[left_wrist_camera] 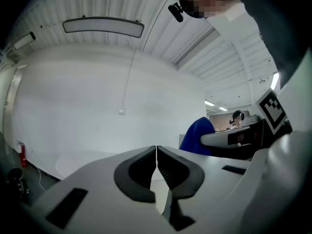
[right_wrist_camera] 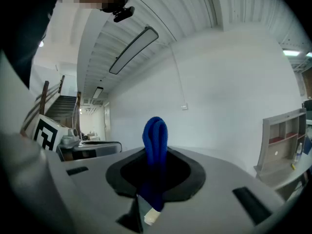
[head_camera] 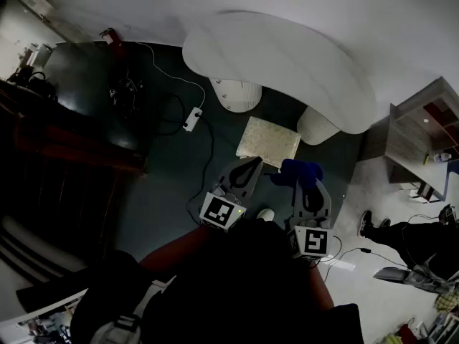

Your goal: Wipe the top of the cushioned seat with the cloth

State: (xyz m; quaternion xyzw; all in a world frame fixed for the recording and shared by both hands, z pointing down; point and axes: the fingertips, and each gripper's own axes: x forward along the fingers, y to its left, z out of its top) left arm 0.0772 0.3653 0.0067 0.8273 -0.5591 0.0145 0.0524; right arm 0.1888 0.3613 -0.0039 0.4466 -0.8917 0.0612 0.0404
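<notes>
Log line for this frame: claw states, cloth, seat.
left claw: shut, empty | right claw: shut on blue cloth | cushioned seat: cloth not on it | wipe: not started

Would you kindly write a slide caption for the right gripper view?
Right gripper shut on a folded blue cloth, facing a white wall.

Cushioned seat (head_camera: 269, 141) on the floor ahead of me, just before the table (head_camera: 287, 63), my left gripper (head_camera: 253, 163) over its near edge, my right gripper (head_camera: 295, 175) just right of that, cloth (head_camera: 301, 169) between its jaws, shelf unit (head_camera: 419, 138) far right.
</notes>
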